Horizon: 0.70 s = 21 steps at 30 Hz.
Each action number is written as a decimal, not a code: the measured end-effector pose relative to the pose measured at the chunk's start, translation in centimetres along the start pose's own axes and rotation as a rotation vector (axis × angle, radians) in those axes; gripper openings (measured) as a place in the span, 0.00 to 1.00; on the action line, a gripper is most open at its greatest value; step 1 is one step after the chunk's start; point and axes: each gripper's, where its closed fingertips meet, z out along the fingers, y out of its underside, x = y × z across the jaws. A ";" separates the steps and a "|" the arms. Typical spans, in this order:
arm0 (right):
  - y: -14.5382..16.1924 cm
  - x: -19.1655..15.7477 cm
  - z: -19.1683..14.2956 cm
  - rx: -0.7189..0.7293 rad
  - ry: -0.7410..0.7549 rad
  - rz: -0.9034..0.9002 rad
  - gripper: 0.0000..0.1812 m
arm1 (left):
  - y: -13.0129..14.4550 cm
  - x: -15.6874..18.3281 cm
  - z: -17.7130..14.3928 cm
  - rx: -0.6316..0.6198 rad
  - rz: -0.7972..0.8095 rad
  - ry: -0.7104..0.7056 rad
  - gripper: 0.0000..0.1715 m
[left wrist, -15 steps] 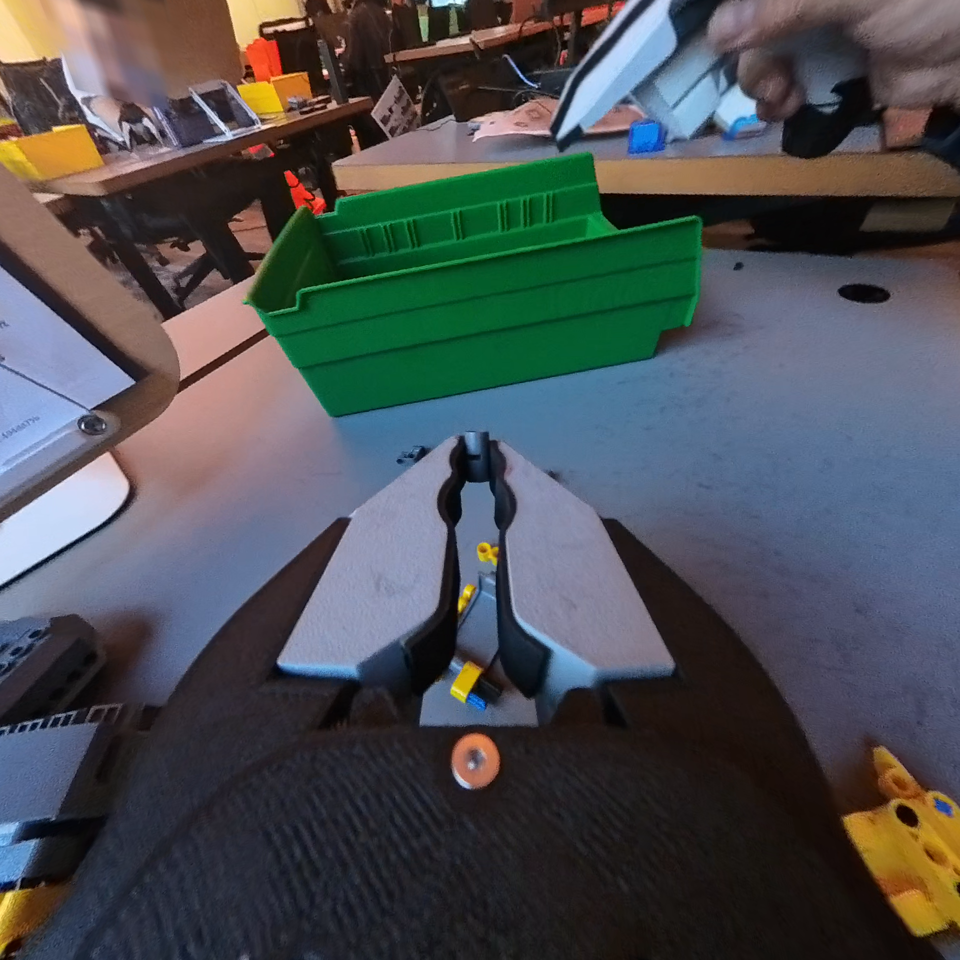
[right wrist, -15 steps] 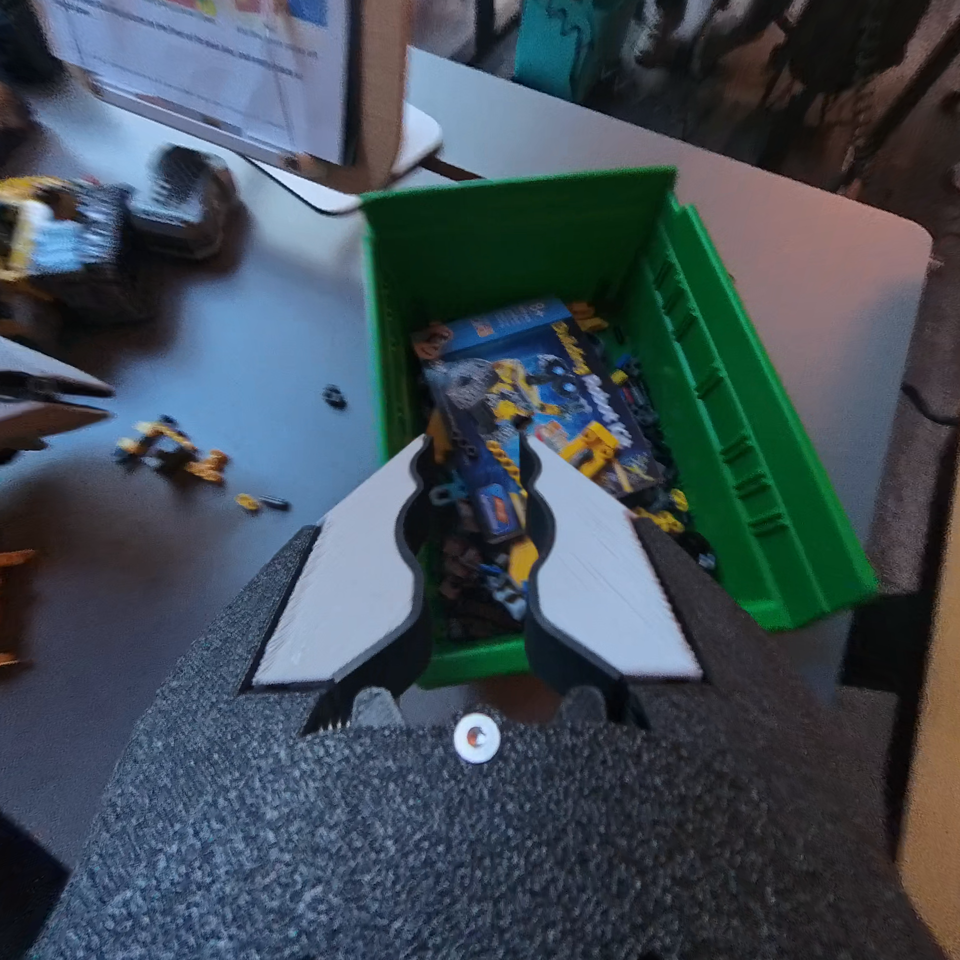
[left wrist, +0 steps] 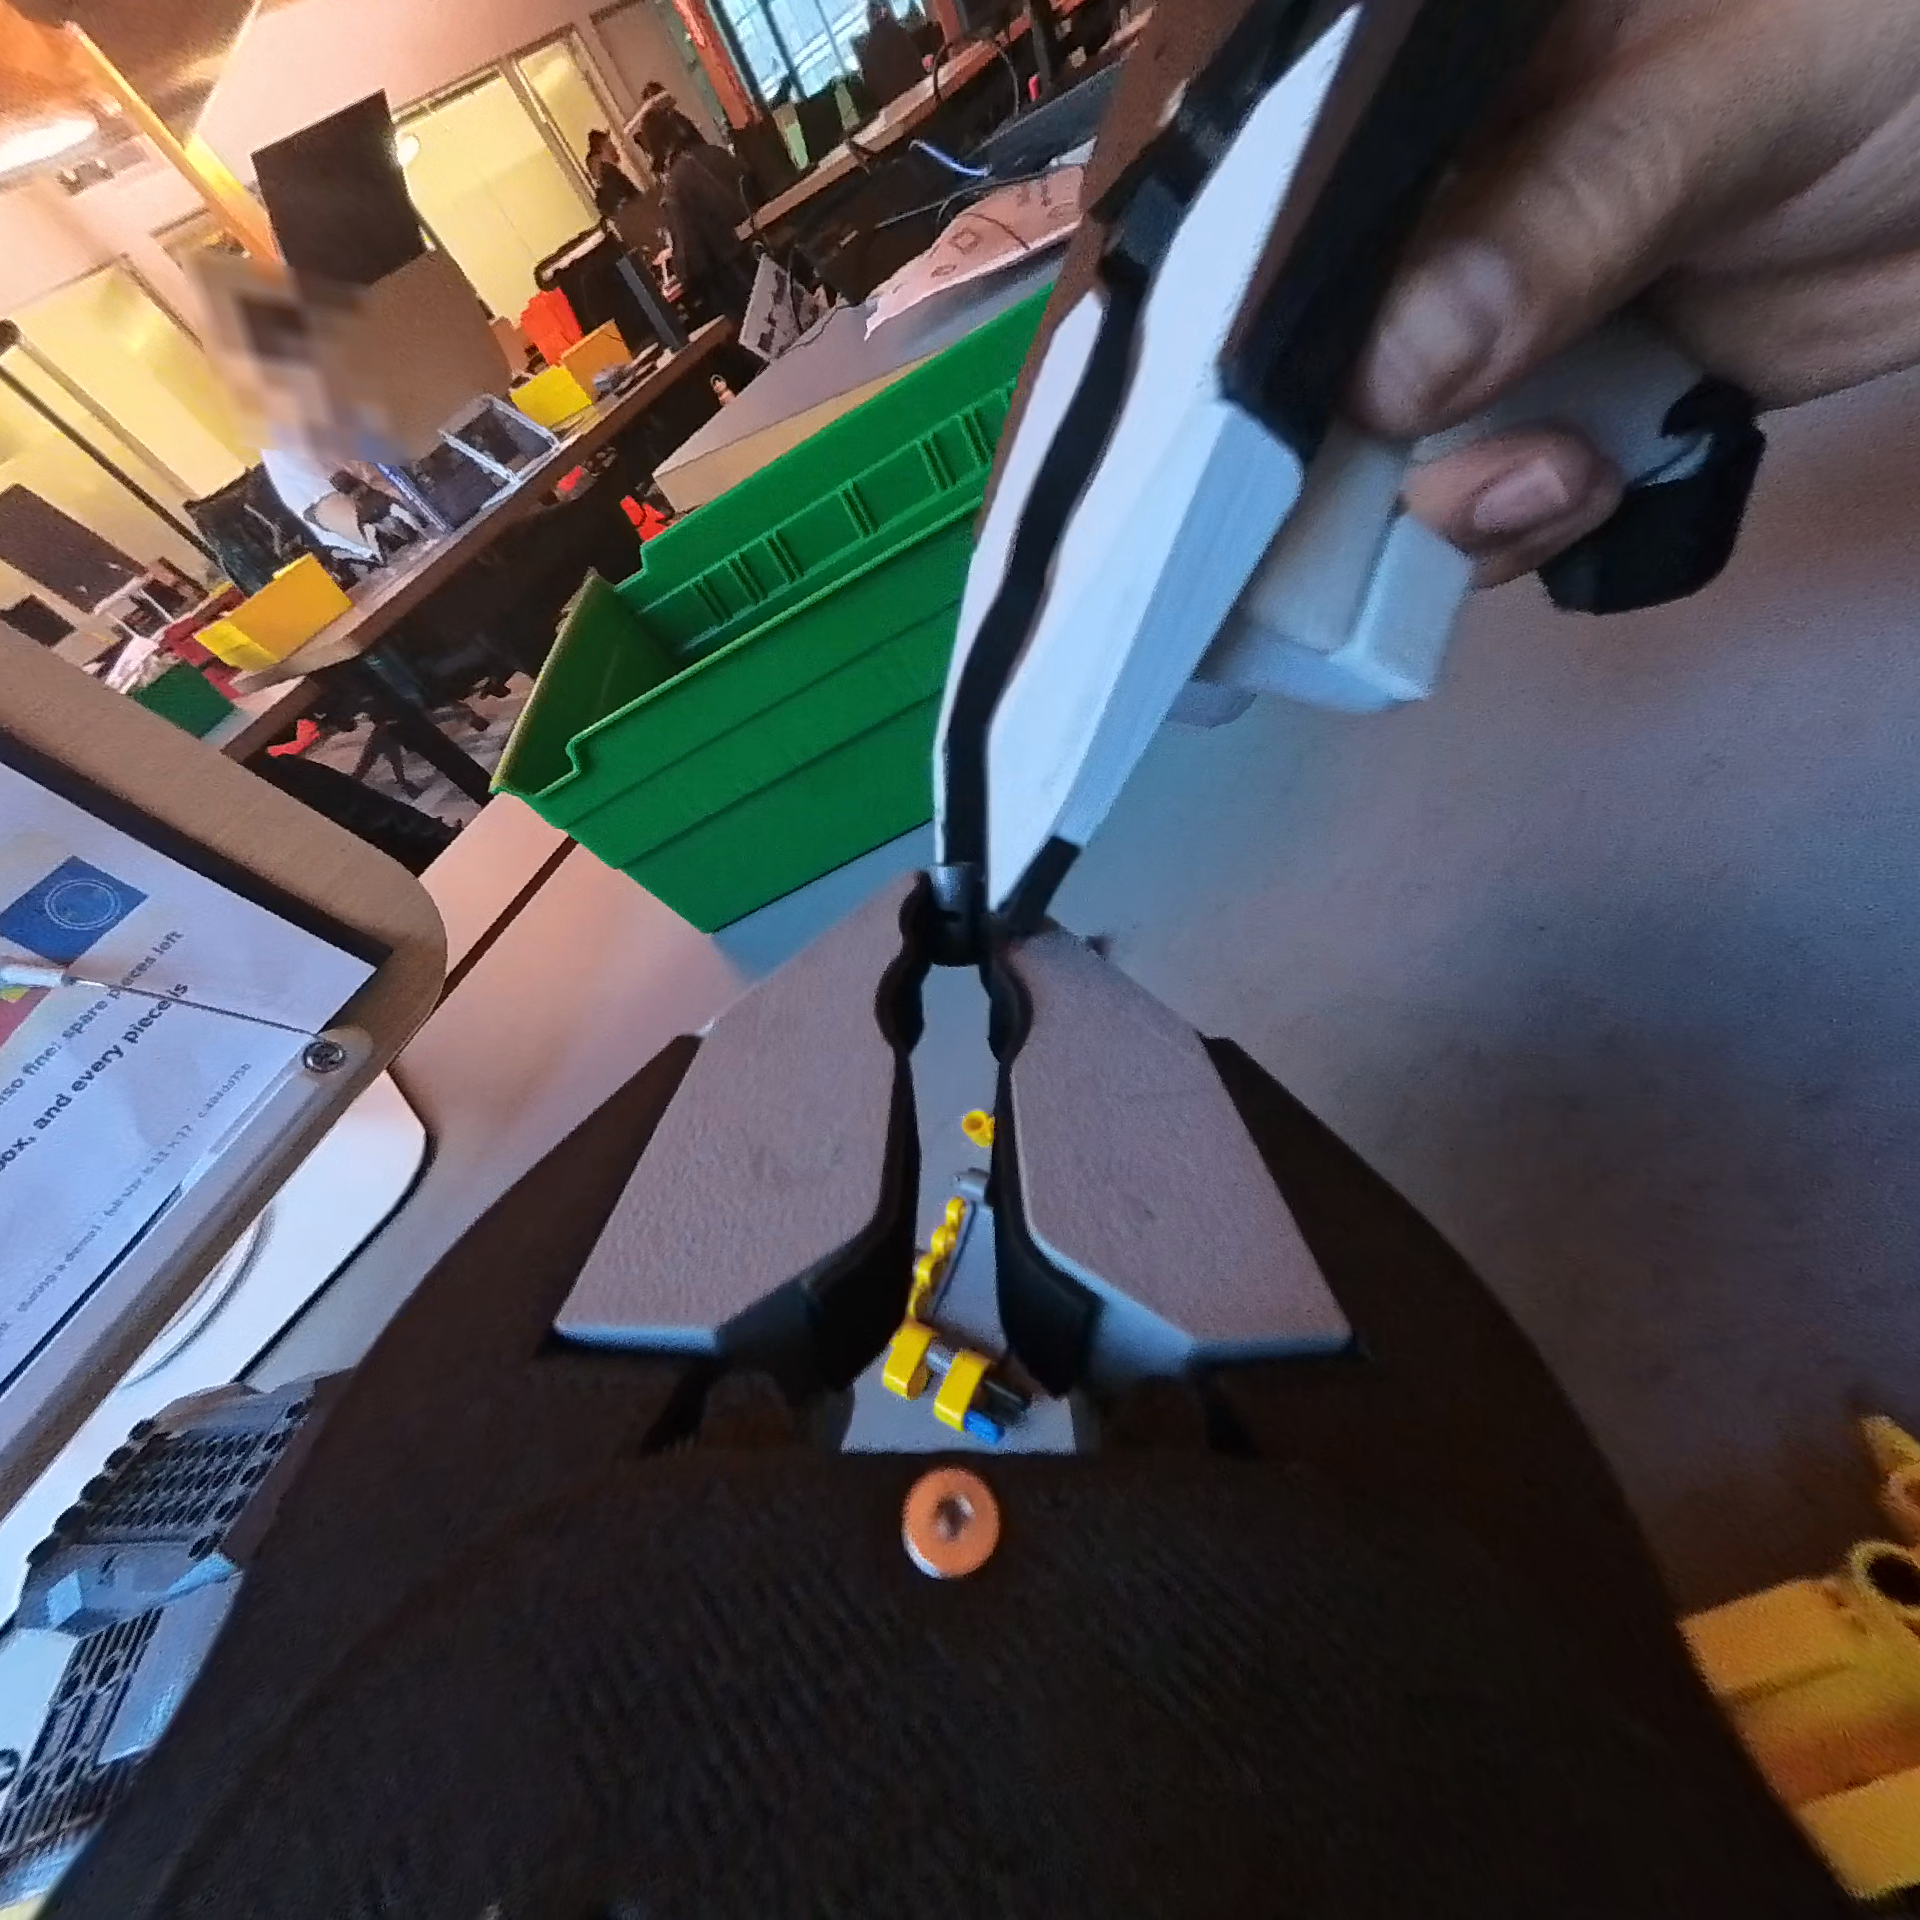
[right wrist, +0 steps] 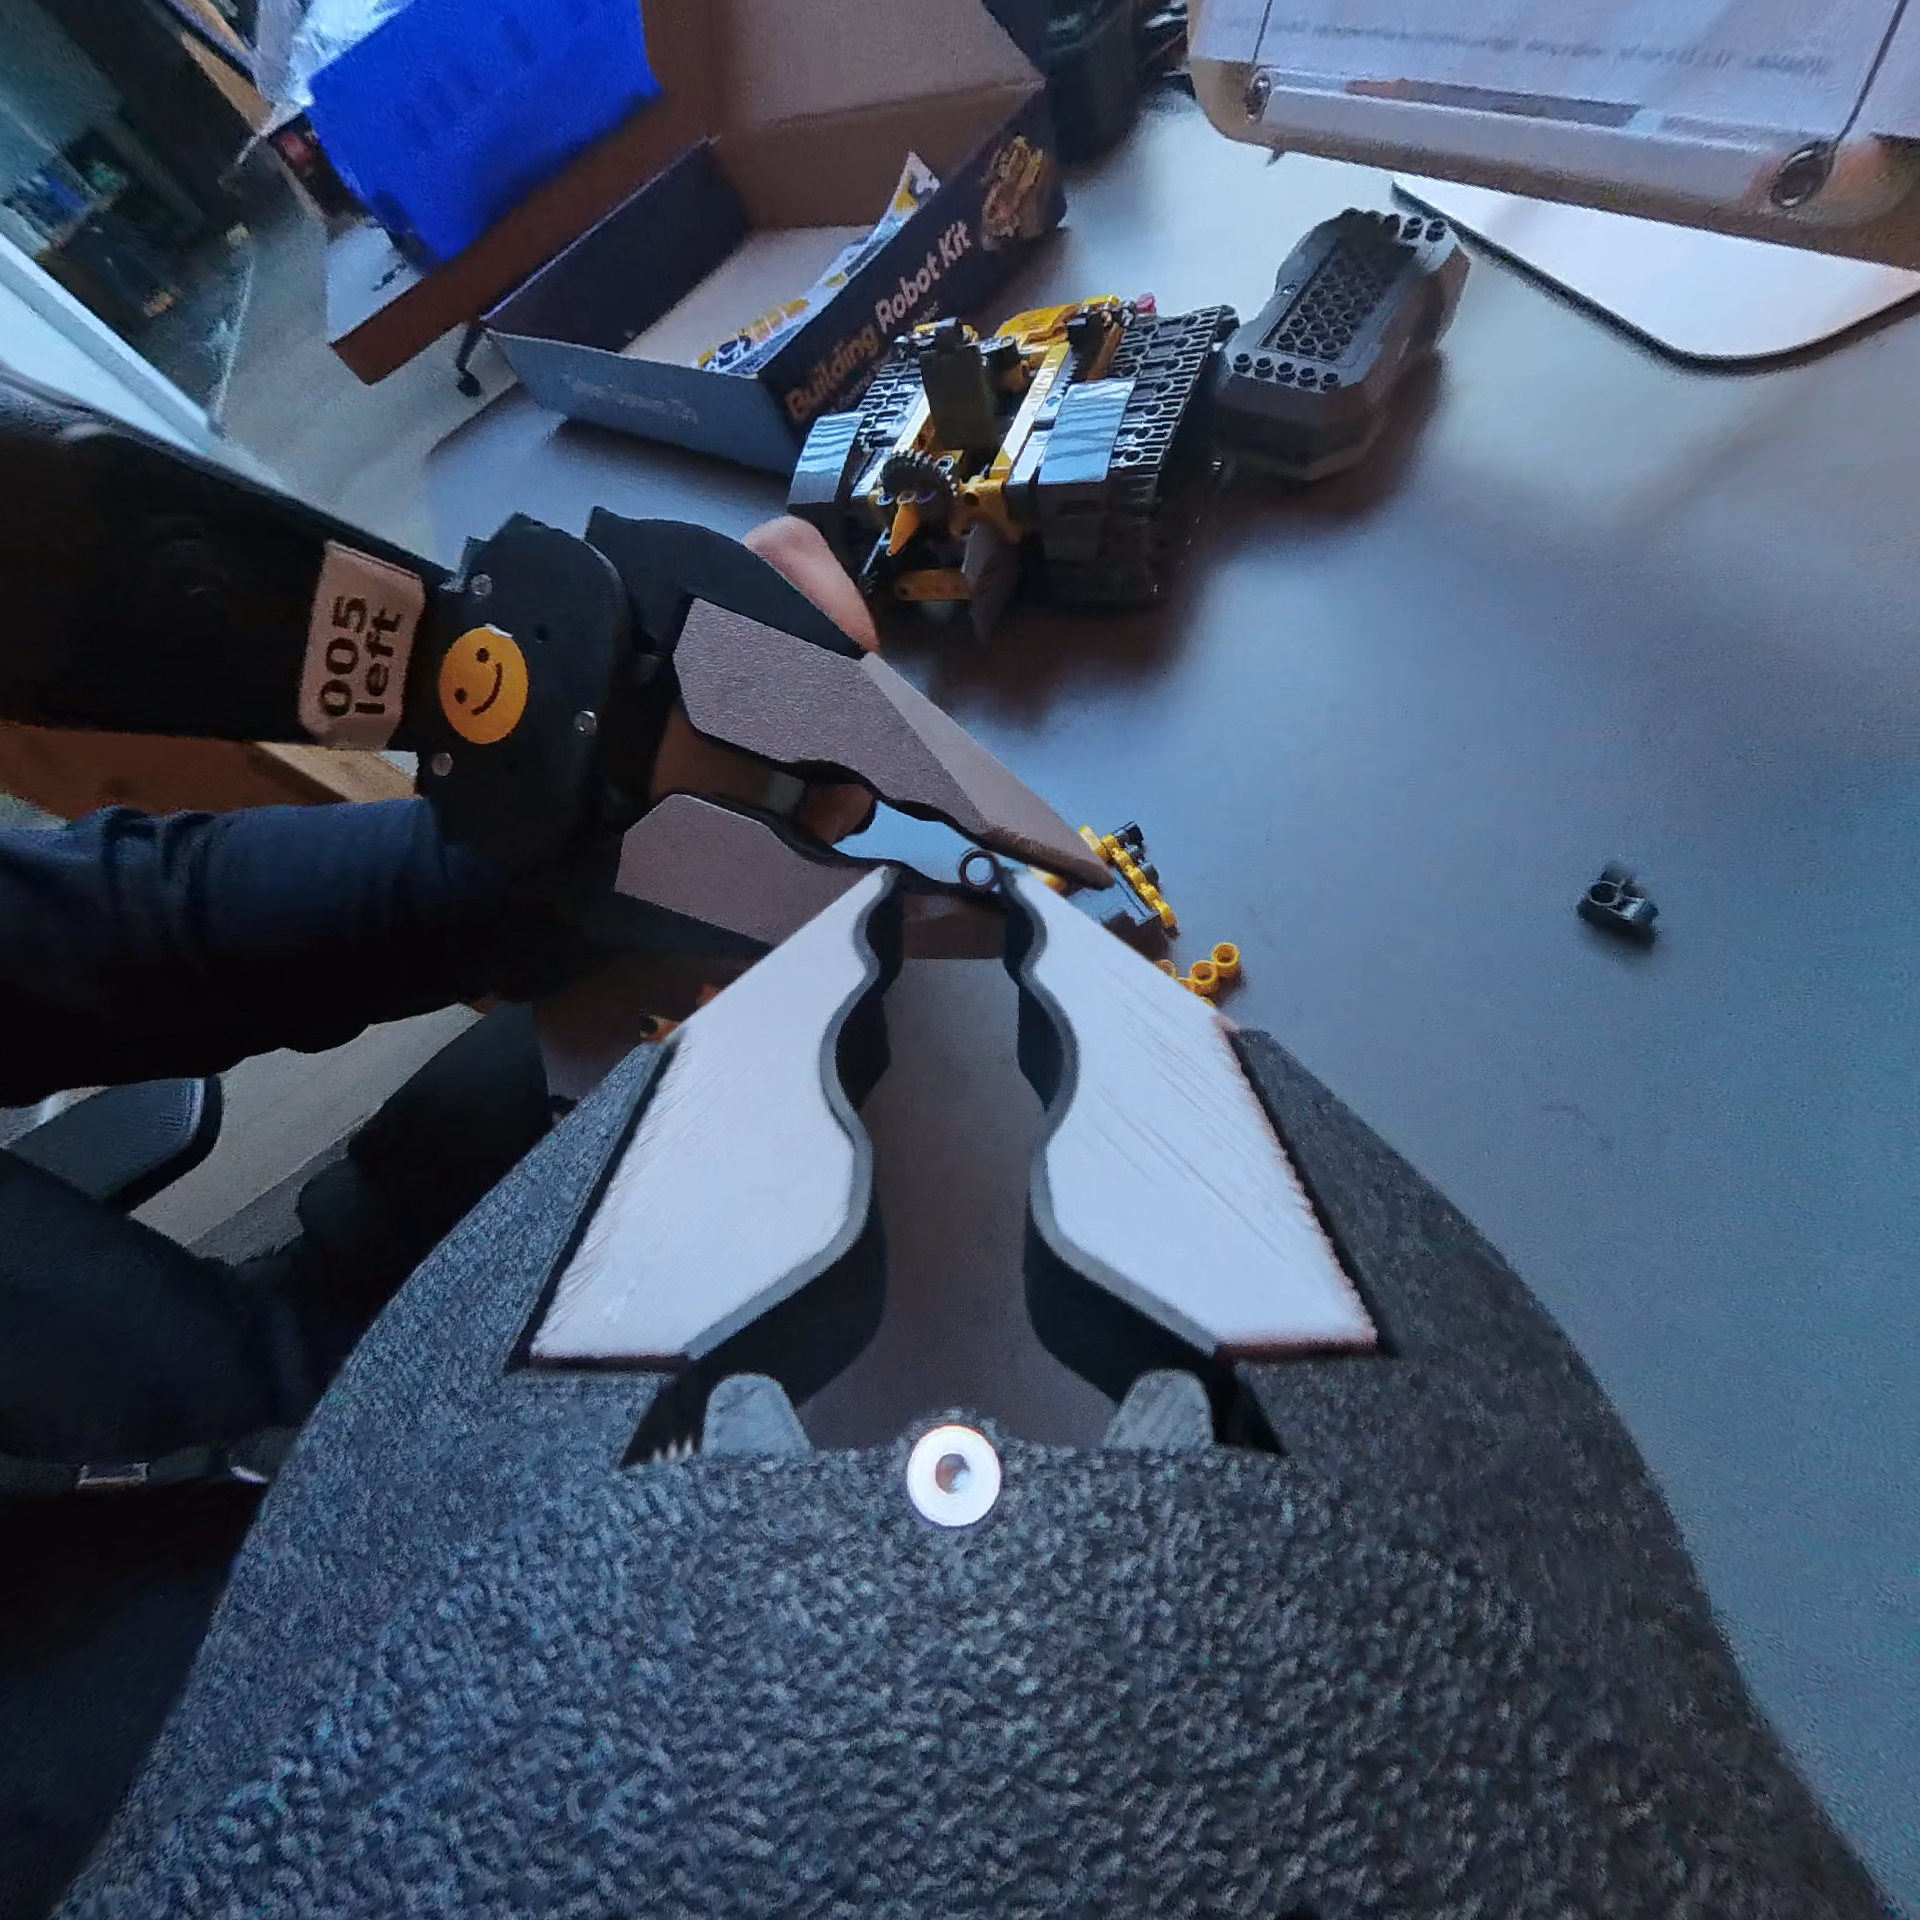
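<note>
My left gripper [left wrist: 956, 935] is shut on a small grey round piece [left wrist: 954, 891] and holds it above the grey table. My right gripper [left wrist: 1013, 883], held by a hand, reaches down from the upper right, and its tips meet that piece. In the right wrist view my right gripper [right wrist: 951, 883] is open, with its fingertips on either side of the small ring-shaped piece [right wrist: 979, 871]. The left gripper [right wrist: 987, 860] comes in from the left there. Loose yellow pieces [left wrist: 935, 1351] lie on the table under the left fingers.
A green bin [left wrist: 790, 707] stands behind the grippers. A paper sign on a stand [left wrist: 208, 1039] is at the left. A black and yellow tracked toy vehicle [right wrist: 1029, 457], a dark grey shell part [right wrist: 1340, 322], an open kit box [right wrist: 727, 312], yellow bits [right wrist: 1205, 971] and a small black piece [right wrist: 1616, 906] lie on the table. Less than 4 cm separates the two grippers' tips.
My right gripper has swung from over the green bin to the left gripper's tips. My left gripper has tilted, still shut on the grey piece.
</note>
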 end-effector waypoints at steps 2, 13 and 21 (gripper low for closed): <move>-0.3 -0.1 0.1 0.027 -0.025 0.025 0.06 | -0.1 -0.2 -0.1 0.001 0.023 -0.020 0.02; -0.8 0.7 -1.9 0.157 0.017 0.033 0.00 | 0.3 0.1 0.4 -0.025 -0.003 -0.008 0.03; 0.5 2.5 -2.5 0.122 0.134 0.039 0.04 | 0.1 0.3 0.4 -0.015 0.043 -0.012 0.03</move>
